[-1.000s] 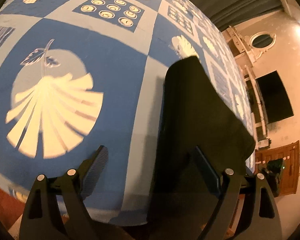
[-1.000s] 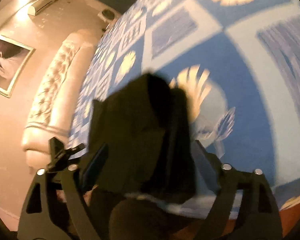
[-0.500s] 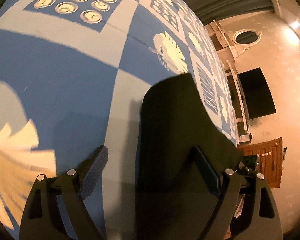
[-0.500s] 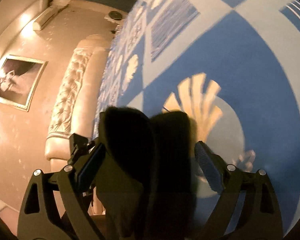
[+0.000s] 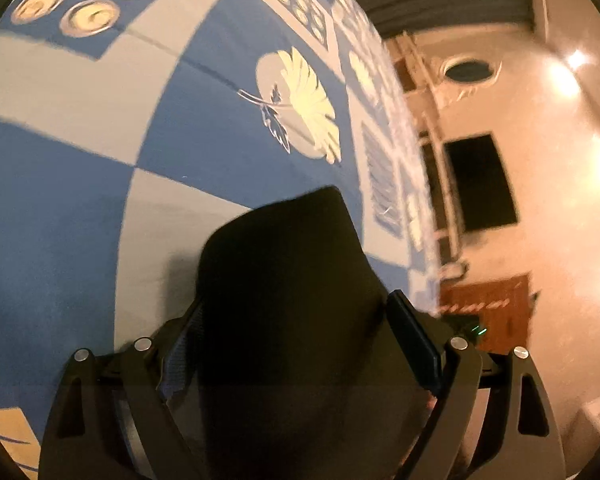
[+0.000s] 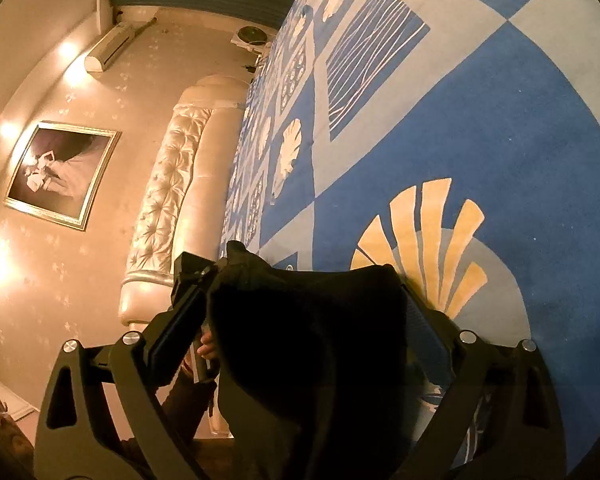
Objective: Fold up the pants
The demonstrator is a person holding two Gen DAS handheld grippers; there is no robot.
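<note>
**Black pants sit between the fingers of both grippers above a blue patterned bedspread**

Left wrist view: the dark, folded black fabric pants point(image 5: 288, 300) fill the lower centre of the frame, rising in a rounded hump between the two fingers of the left gripper point(image 5: 296, 332). The fingers are spread wide, one on each side of the cloth; whether they press it cannot be told. Behind the pants, across the upper left, spreads the blue and pale grey bedspread with cream shell motifs point(image 5: 100, 128). At the right edge stand a beige wall with a flat black screen point(image 5: 480, 182) and a brown wooden cabinet point(image 5: 488, 308).

Right wrist view: the same black pants point(image 6: 312, 344) occupy the lower centre, bunched between the widely parted fingers of the right gripper point(image 6: 304, 316), the cloth reaching both fingers. The bedspread point(image 6: 500, 120) covers the right half. At left are a cream tufted headboard point(image 6: 172, 200), a gilt-framed dark picture point(image 6: 60, 174) and a white wall air conditioner point(image 6: 110, 46).
</note>
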